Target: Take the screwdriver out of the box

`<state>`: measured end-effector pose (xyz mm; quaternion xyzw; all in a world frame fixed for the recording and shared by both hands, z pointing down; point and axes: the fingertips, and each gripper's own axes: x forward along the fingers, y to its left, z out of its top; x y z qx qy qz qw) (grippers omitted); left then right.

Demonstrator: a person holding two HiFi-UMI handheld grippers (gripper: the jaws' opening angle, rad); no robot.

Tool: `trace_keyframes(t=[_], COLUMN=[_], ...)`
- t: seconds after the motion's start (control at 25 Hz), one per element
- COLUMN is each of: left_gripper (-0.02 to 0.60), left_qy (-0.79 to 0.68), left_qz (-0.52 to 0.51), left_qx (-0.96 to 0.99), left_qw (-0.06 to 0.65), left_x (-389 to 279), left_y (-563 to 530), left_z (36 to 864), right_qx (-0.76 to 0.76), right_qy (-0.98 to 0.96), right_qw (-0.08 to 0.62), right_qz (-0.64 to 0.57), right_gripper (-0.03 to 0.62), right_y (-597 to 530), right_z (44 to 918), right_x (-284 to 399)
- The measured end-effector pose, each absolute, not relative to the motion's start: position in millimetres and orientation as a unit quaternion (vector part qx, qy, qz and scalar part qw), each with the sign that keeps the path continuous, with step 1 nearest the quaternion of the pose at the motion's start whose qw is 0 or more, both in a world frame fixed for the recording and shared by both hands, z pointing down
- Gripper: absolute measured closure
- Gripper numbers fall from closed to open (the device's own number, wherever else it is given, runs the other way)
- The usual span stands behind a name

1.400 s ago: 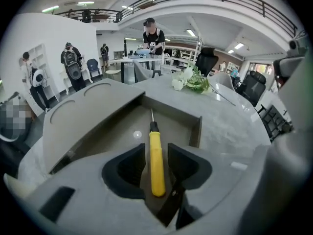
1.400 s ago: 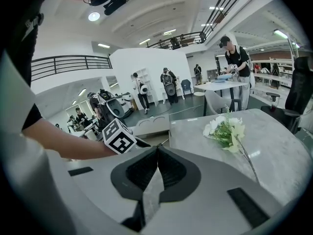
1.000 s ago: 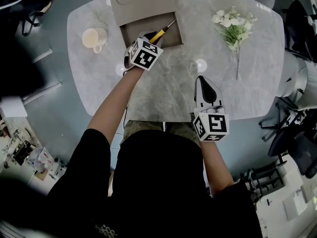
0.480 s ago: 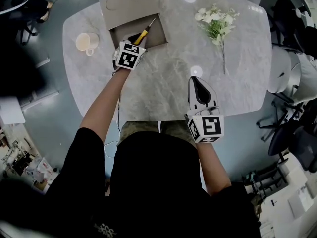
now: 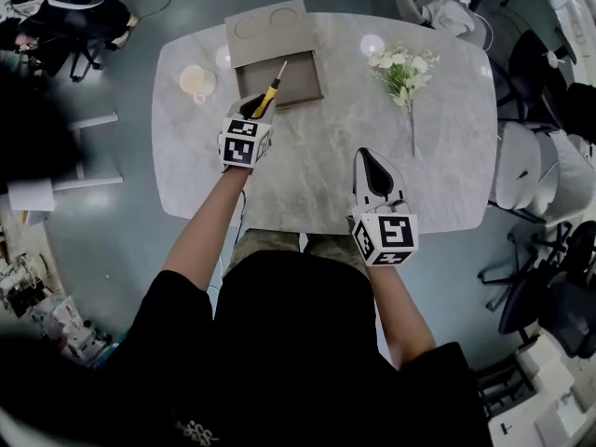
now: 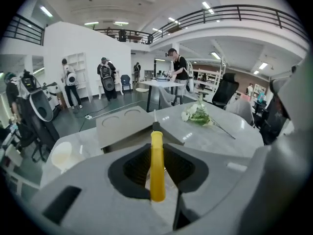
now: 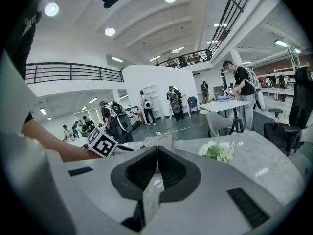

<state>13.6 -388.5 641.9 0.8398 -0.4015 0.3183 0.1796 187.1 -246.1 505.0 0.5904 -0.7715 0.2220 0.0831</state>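
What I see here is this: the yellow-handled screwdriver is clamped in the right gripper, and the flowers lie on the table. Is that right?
Not quite. The yellow-handled screwdriver is clamped in the left gripper, as the left gripper view shows; the right gripper is shut on nothing. The flowers do lie on the table.

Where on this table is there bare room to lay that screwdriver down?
The widest bare stretch of table lies in the middle, bordered by the box, the flowers and the right tool. Another lies at the near left corner, on the person's side of the mug. The far left is crowded: mug and box sit close together.
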Motion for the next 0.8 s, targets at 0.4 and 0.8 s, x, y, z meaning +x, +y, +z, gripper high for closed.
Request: trace_keyframes(t=[0.4,0.8], left_gripper=[0.491,0.491], left_qy=[-0.480,-0.523], left_qz=[0.211,0.101], left_qx=[0.829,0.832], left_qw=[0.193,0.155], left_x=[-27.1,-61.1], left_y=[-300.6,-223.7], left_z=[530.6,433.8], right_qx=[0.551,0.550], right_qy=[-0.811,-0.821], right_qw=[0.056,0.036], right_qz=[0.190,0.150], right_gripper=[0.582,0.582], right_y=[-252.4,-216.1], right_z=[460.5,421.1], right_x=[148.0,103.5])
